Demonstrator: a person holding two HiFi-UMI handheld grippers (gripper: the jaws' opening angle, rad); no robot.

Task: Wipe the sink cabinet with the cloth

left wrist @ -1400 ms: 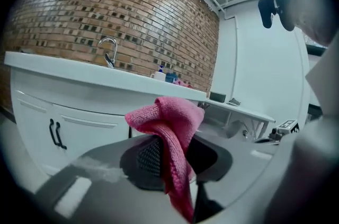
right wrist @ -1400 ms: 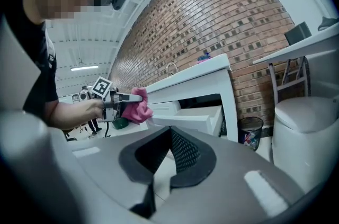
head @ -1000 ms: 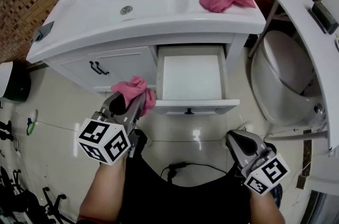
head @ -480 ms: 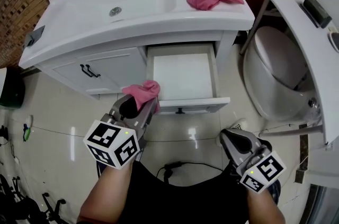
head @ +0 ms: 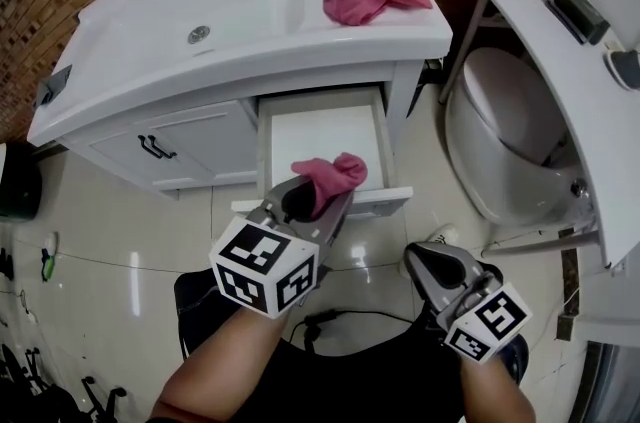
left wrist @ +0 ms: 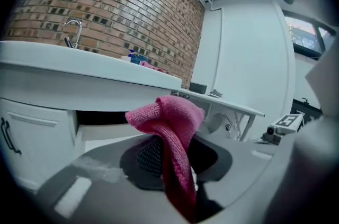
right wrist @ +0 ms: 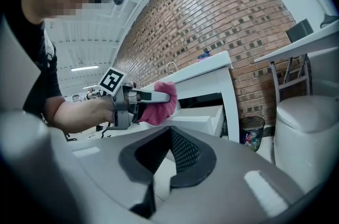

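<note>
Now left gripper (head: 316,198) w/ cloth (head: 331,175) reached drawer (head: 318,137).

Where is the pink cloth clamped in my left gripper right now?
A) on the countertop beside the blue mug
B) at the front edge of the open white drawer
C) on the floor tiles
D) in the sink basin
B: the left gripper is shut on the pink cloth at the front edge of the open white drawer.
</note>
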